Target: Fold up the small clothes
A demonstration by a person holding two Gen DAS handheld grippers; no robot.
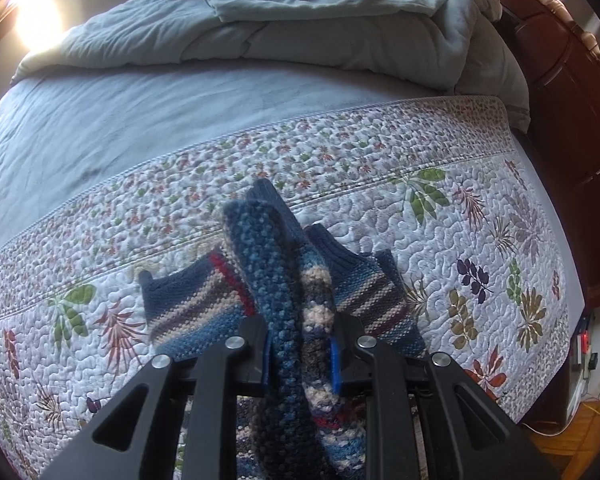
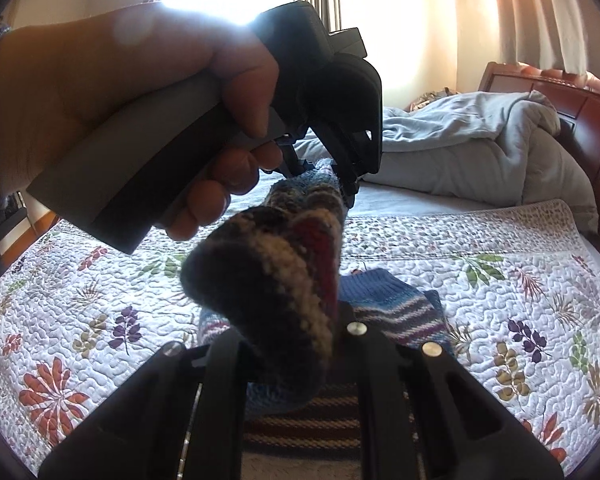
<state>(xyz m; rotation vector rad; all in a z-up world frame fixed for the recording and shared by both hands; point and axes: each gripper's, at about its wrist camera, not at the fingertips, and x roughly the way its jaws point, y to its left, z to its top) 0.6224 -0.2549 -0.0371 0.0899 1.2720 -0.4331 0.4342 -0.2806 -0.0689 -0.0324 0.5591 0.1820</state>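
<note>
A small striped knitted sweater (image 1: pixel 284 264) in blue, beige and red hangs bunched between both grippers above a floral quilt (image 1: pixel 440 216). My left gripper (image 1: pixel 300 356) is shut on a thick fold of it, and the sweater's two sleeves lie spread on the quilt beyond. My right gripper (image 2: pixel 290 344) is shut on another bunched edge of the sweater (image 2: pixel 284 272). In the right wrist view a person's hand (image 2: pixel 112 92) holds the left gripper (image 2: pixel 328 172), which pinches the far end of the same knit.
A rumpled grey-blue duvet (image 1: pixel 300 12) is heaped at the back of the bed, against a dark wooden headboard (image 1: pixel 560 92). A grey-blue sheet (image 1: pixel 120 120) lies between duvet and quilt. Bright windows with curtains (image 2: pixel 540 12) stand behind. Wooden floor and cables (image 1: pixel 592 412) show at the bed's right edge.
</note>
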